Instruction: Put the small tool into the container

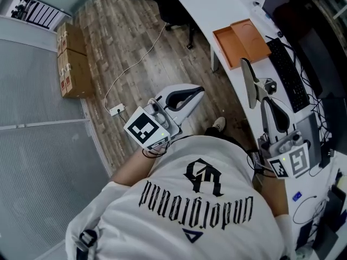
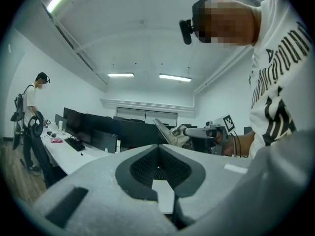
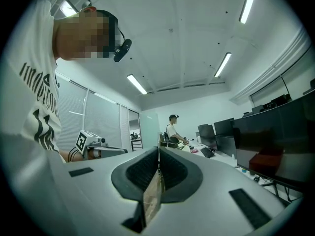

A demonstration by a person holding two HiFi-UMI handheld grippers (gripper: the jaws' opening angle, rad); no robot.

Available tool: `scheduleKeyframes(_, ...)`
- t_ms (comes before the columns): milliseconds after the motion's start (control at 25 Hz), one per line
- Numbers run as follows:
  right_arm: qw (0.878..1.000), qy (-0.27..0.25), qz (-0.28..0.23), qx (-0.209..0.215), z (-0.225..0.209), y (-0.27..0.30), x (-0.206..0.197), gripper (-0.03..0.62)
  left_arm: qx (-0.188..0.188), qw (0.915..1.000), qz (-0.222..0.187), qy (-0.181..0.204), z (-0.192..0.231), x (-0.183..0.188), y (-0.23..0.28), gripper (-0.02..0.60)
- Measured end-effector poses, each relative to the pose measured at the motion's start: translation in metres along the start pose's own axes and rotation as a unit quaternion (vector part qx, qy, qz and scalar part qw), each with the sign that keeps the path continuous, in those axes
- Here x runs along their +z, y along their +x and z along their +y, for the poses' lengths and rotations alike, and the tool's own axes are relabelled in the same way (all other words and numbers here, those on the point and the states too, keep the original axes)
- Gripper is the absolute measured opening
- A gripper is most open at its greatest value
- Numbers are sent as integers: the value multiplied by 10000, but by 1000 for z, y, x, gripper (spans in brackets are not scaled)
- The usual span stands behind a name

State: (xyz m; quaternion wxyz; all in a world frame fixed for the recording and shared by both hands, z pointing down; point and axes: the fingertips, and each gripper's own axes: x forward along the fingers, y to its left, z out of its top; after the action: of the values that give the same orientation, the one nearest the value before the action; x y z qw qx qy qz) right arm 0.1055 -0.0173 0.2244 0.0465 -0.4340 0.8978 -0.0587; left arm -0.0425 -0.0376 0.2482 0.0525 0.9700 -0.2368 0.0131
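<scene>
I see no small tool in any view. An orange open box [image 1: 241,42] lies on the white desk [image 1: 217,4] ahead. My left gripper [image 1: 199,92] is held over the wooden floor in front of the person's chest, with its jaws together and nothing between them [image 2: 158,149]. My right gripper [image 1: 265,103] is at the right by the desk edge, also shut and holding nothing [image 3: 158,154]. Both gripper views look up across the room, so the desk top below is hidden from them. Each gripper shows in the other's view, the right gripper [image 2: 206,132] and the left gripper [image 3: 96,144].
A keyboard [image 1: 290,75] and dark monitors line the desk's right side. A grey paddle-shaped thing [image 1: 248,83] stands at the desk edge just beyond my right gripper. Cardboard boxes [image 1: 73,58] and a power strip [image 1: 116,110] are on the floor. Another person [image 2: 32,127] stands at a far desk.
</scene>
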Motion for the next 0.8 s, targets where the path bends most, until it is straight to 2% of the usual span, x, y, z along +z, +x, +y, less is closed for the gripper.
scheduleKeyframes(320, 9999, -79, -44, -84, -51, -14, 12, 20, 12, 9998, -96, 150, 3, 13, 48, 15)
scheduleKeyframes(800, 9997, -17, -4, -236, -78, -5, 8, 20, -127, 9997, -59, 188, 24, 16, 78, 15)
